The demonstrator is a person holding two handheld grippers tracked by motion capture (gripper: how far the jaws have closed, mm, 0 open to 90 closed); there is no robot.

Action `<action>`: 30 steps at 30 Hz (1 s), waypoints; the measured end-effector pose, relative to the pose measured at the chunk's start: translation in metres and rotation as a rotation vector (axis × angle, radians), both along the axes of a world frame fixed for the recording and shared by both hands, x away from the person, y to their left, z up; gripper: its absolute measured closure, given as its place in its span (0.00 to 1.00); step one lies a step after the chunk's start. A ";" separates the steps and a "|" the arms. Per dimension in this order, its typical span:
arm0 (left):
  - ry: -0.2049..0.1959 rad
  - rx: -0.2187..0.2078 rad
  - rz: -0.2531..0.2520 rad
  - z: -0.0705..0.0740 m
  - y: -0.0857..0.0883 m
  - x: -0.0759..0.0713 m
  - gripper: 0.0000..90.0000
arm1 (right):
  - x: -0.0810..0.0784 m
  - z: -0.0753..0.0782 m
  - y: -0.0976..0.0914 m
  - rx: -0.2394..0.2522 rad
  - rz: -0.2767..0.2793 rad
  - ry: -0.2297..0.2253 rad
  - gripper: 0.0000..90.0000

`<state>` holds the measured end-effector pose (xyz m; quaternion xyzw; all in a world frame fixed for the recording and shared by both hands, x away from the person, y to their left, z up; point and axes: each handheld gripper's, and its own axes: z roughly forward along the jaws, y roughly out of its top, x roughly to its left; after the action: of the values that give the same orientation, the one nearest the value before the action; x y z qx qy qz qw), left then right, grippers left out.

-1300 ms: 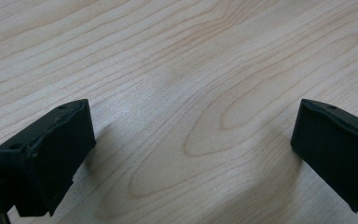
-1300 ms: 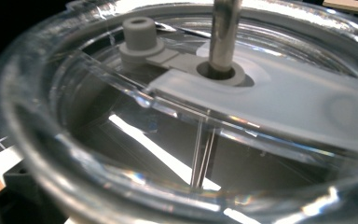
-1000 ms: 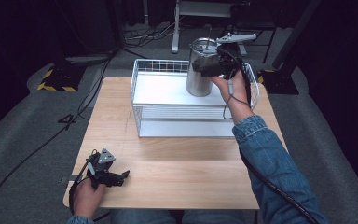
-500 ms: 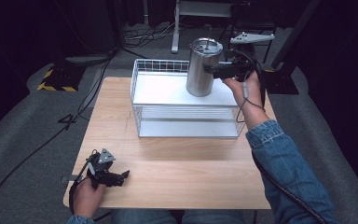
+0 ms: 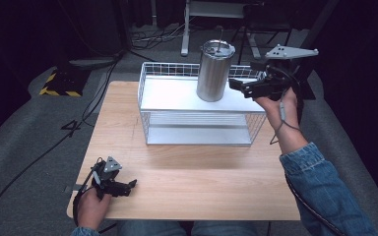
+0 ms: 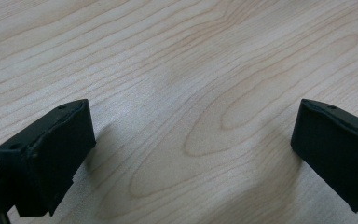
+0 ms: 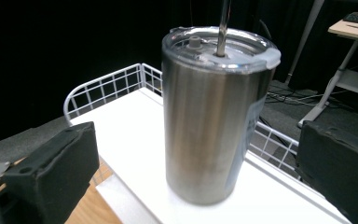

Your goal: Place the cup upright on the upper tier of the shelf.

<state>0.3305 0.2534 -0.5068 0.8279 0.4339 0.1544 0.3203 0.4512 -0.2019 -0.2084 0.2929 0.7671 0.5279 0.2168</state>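
High view, nearest item: left gripper [image 5: 128, 186], held in the person's left hand [image 5: 91, 207] at the near left corner of the worktop [image 5: 202, 182]. It lies low over the wood with a grey three-cornered plate on top and a cable trailing off the near edge. Left gripper view: both black jaws stand spread wide, bare pale wood grain between them, nothing held.

Worktop: light wooden surface, rectangular, standing on grey carpet.

Mid worktop, toward the far edge: white wire basket rack [image 5: 199, 132], rectangular, with a mesh front wall and a flat white shelf [image 5: 172, 98] across its top. A low wire rail runs along the far and left sides.

On the shelf, right of centre: steel tumbler [image 5: 215, 71], upright, brushed metal, fitted with a clear lid and a straw rising through it. Right gripper view: the tumbler [image 7: 214, 112] stands on the white shelf [image 7: 135, 130], its base resting flat.

Right of the tumbler: right gripper [image 5: 235, 84], held in the right hand [image 5: 278, 105], denim sleeve [image 5: 325, 191] behind. Jaws point left toward the tumbler, at about mid height. Right gripper view: jaws stand wide apart, one to each side of the tumbler; they appear clear of its wall, though contact at the far side cannot be judged.

Beyond the worktop: dark floor, cables, a desk frame.
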 end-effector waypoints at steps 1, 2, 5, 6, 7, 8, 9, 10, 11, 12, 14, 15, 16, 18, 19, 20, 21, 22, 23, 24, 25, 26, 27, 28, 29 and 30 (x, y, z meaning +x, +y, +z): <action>0.000 0.000 0.000 0.000 0.000 0.000 0.00 | -0.003 0.000 -0.003 -0.004 0.004 -0.003 0.00; 0.000 0.000 0.000 0.000 0.000 0.000 0.00 | -0.007 -0.001 -0.006 -0.007 0.006 -0.005 0.00; 0.000 0.000 0.000 0.000 0.000 0.000 0.00 | -0.017 -0.003 -0.015 -0.017 0.013 -0.009 0.00; 0.000 0.000 0.000 0.000 0.000 0.000 0.00 | -0.020 -0.004 -0.018 -0.018 0.013 -0.008 0.00; 0.000 0.000 0.000 0.000 0.000 0.000 0.00 | -0.024 -0.005 -0.022 -0.021 0.014 -0.010 0.00; 0.000 0.000 0.000 0.000 0.000 0.000 0.00 | -0.026 -0.006 -0.025 -0.022 0.016 -0.011 0.00; 0.000 0.000 0.000 0.000 0.000 0.000 0.00 | -0.029 -0.007 -0.028 -0.025 0.018 -0.014 0.00; 0.000 0.000 0.000 0.000 0.000 0.000 0.00 | -0.031 -0.008 -0.031 -0.026 0.022 -0.013 0.00; 0.000 0.000 0.000 0.000 0.000 0.000 0.00 | -0.033 -0.009 -0.034 -0.029 0.025 -0.015 0.00; 0.000 0.000 0.000 0.000 0.000 0.000 0.00 | -0.037 -0.011 -0.038 -0.036 0.027 -0.014 0.00; -0.001 0.007 -0.005 0.000 0.000 0.001 0.00 | -0.041 -0.014 -0.043 -0.046 0.027 -0.014 0.00; 0.001 0.007 -0.003 0.001 0.000 0.001 0.00 | -0.043 -0.016 -0.045 -0.051 0.027 -0.017 0.00; 0.002 0.004 -0.002 0.000 0.000 0.002 0.00 | -0.046 -0.018 -0.048 -0.058 0.026 -0.015 0.00; 0.004 0.002 -0.003 0.000 0.000 0.003 0.00 | -0.051 -0.022 -0.053 -0.067 0.022 -0.019 0.00; 0.006 0.000 0.000 0.000 -0.001 0.003 0.00 | -0.052 -0.023 -0.055 -0.070 0.019 -0.018 0.00; 0.006 0.003 -0.001 0.000 -0.001 0.003 0.00 | -0.055 -0.026 -0.059 -0.074 0.017 -0.017 0.00; 0.002 0.006 -0.003 0.001 0.000 0.004 0.00 | -0.057 -0.028 -0.062 -0.073 0.016 -0.012 0.00; 0.001 0.006 -0.001 0.000 -0.001 0.004 0.00 | -0.059 -0.029 -0.063 -0.073 0.014 -0.009 0.00; 0.000 0.005 0.001 0.000 -0.001 0.004 0.00 | -0.061 -0.032 -0.066 -0.078 0.012 -0.003 0.00; 0.000 0.004 0.001 0.000 -0.001 0.004 0.00 | -0.063 -0.034 -0.068 -0.085 0.012 0.000 0.00; 0.000 0.005 0.000 0.000 -0.001 0.004 0.00 | -0.065 -0.036 -0.070 -0.091 0.010 0.003 0.00; 0.000 0.003 0.001 0.000 -0.001 0.004 0.00 | -0.067 -0.039 -0.071 -0.096 0.008 0.002 0.00; 0.000 0.003 0.001 0.000 -0.001 0.004 0.00 | -0.068 -0.041 -0.072 -0.100 0.007 0.004 0.00; 0.000 0.004 0.000 0.000 -0.001 0.004 0.00 | -0.070 -0.044 -0.073 -0.098 0.008 0.008 0.00; 0.000 0.003 0.001 0.000 -0.001 0.004 0.00 | -0.072 -0.048 -0.074 -0.093 0.010 0.018 0.00; 0.000 0.003 0.001 0.000 -0.001 0.004 0.00 | -0.074 -0.051 -0.075 -0.095 0.012 0.023 0.00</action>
<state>0.3348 0.2525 -0.5065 0.8280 0.4342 0.1552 0.3189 0.3775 -0.2769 -0.2597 0.2838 0.7953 0.4890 0.2187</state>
